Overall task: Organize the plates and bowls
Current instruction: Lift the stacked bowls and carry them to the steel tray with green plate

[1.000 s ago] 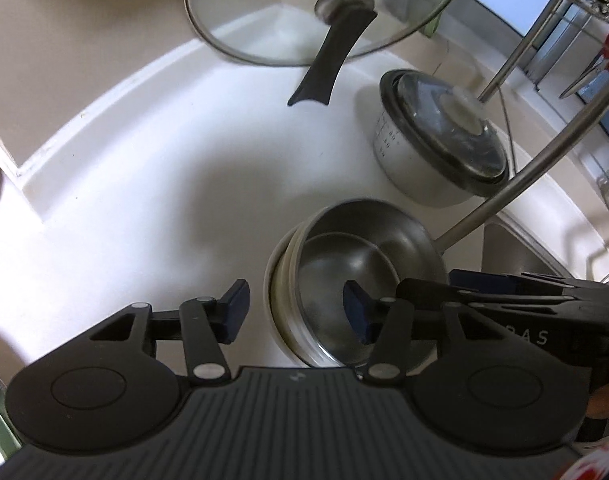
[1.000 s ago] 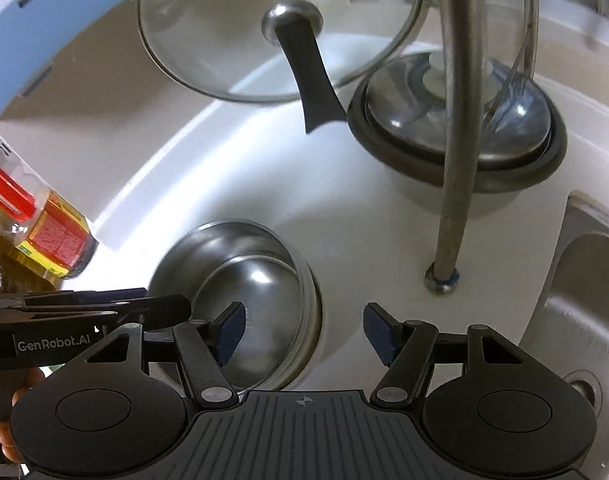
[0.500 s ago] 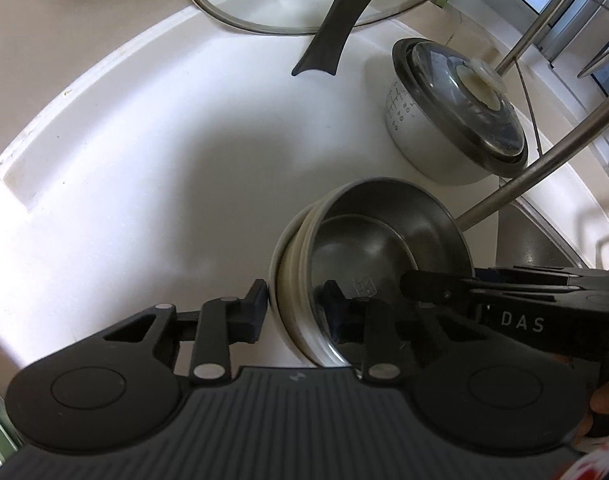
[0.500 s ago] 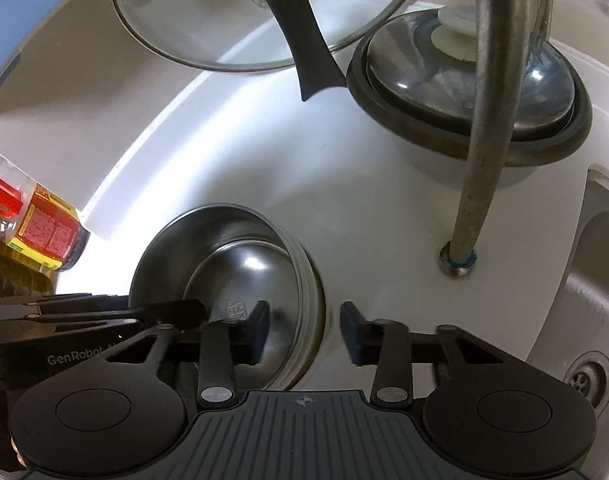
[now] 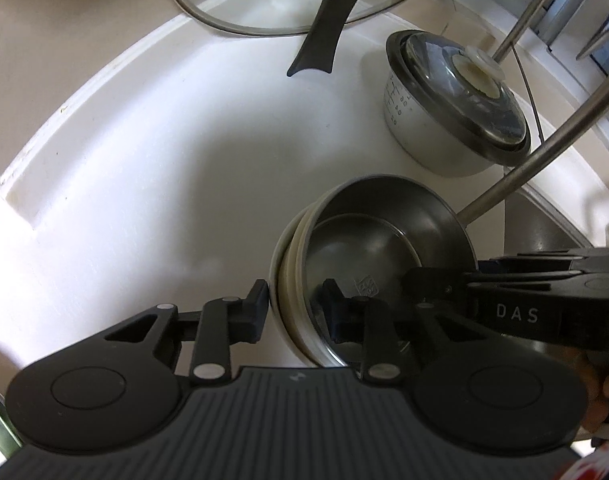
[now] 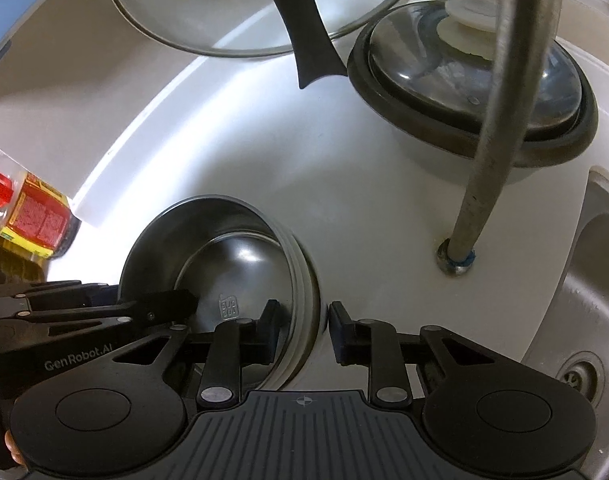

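Observation:
A stack of nested bowls stands on the white counter: a steel bowl (image 5: 368, 248) sits inside cream-white bowls (image 5: 285, 280). My left gripper (image 5: 294, 314) is shut on the stack's left rim, one finger outside, one inside. My right gripper (image 6: 302, 330) is shut on the opposite rim of the stack (image 6: 240, 264), one finger inside the steel bowl, one outside the white bowls (image 6: 308, 312). Each gripper shows in the other's view, reaching into the bowl.
A lidded pot (image 5: 452, 108) stands behind the stack, and a glass lid with a black handle (image 5: 328, 20) leans at the back corner. The faucet pipe (image 6: 500, 100) rises at right beside the steel sink (image 6: 592, 300). Oil bottles (image 6: 28, 216) stand at left.
Both grippers moved down onto the bowl stack and closed from wide open onto its opposite rims. The stack has not visibly moved.

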